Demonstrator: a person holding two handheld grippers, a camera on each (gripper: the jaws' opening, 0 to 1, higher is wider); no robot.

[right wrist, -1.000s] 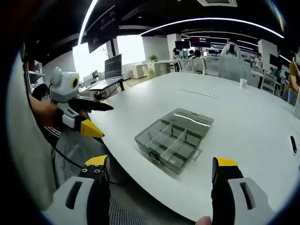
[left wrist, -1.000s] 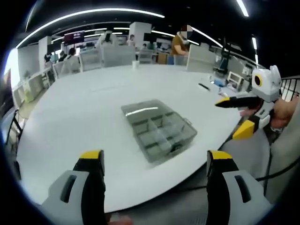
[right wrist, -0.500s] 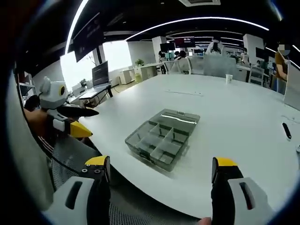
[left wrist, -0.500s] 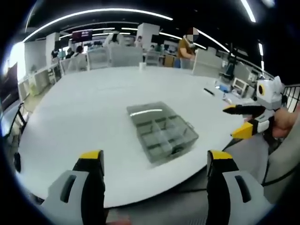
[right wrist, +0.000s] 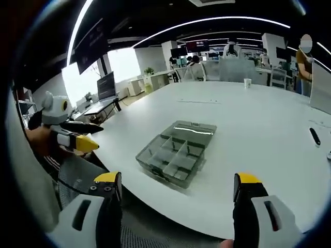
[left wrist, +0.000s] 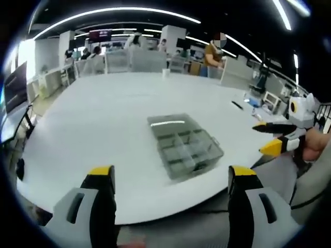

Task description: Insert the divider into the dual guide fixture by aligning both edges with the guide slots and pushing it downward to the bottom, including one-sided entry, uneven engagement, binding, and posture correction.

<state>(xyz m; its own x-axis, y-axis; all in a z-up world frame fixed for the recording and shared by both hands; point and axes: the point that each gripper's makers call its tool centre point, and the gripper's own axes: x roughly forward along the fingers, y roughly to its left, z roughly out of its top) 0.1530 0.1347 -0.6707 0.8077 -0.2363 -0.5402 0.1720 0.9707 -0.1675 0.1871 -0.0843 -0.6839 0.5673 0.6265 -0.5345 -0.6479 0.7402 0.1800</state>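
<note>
On the white table, the grey compartment box is sitting untouched, well apart from both grippers; the left gripper and right gripper are hanging open, empty. Insertion seemingly isn't begun.

Clear compartment box — lid open — flat on table.
</note>
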